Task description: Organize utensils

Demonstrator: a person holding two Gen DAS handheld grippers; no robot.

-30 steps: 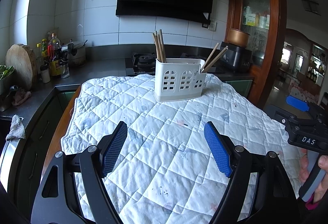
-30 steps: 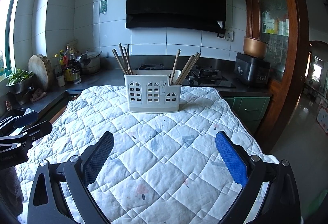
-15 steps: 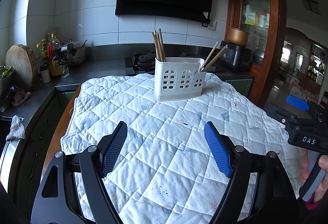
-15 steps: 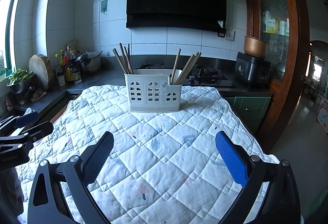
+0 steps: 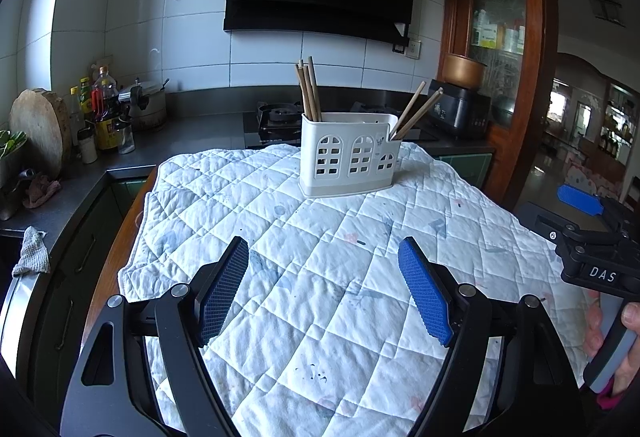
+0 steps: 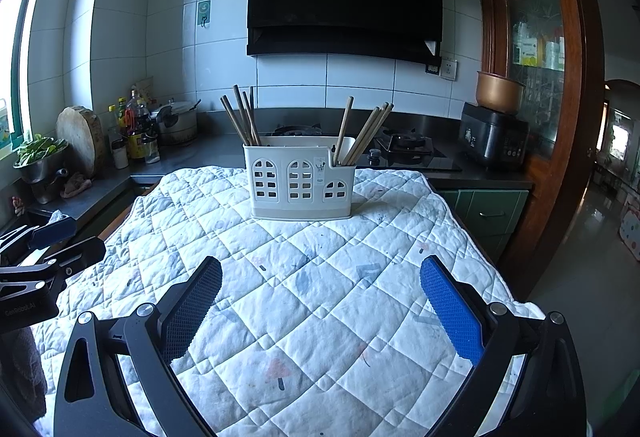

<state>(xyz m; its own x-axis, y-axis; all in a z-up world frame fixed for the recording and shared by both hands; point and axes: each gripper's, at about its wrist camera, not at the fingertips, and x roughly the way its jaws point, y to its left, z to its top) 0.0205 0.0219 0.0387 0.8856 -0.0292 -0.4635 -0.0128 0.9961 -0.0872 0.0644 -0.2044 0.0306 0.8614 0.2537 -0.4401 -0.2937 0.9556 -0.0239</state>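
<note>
A white plastic utensil holder (image 5: pixel 349 154) (image 6: pixel 301 176) with arched cut-outs stands at the far end of the quilted cloth (image 5: pixel 320 277) (image 6: pixel 320 277). Wooden chopsticks stand in its left compartment (image 5: pixel 308 89) (image 6: pixel 241 115) and lean in its right compartment (image 5: pixel 416 113) (image 6: pixel 366 131). My left gripper (image 5: pixel 323 279) is open and empty above the near part of the cloth. My right gripper (image 6: pixel 320 303) is open and empty, also over the near part. Each gripper shows at the edge of the other's view: the right one (image 5: pixel 592 233), the left one (image 6: pixel 40 257).
A dark counter runs behind and left with bottles (image 6: pixel 136 129), a pot (image 6: pixel 176 121), a wooden board (image 5: pixel 38 129) and a bowl of greens (image 6: pixel 38 157). A gas hob (image 6: pixel 404 147) and a black cooker (image 6: pixel 494 137) stand behind the holder. A wooden cabinet (image 6: pixel 536 37) is at right.
Both grippers stay open. The views shift only slightly; nothing on the cloth has moved.
</note>
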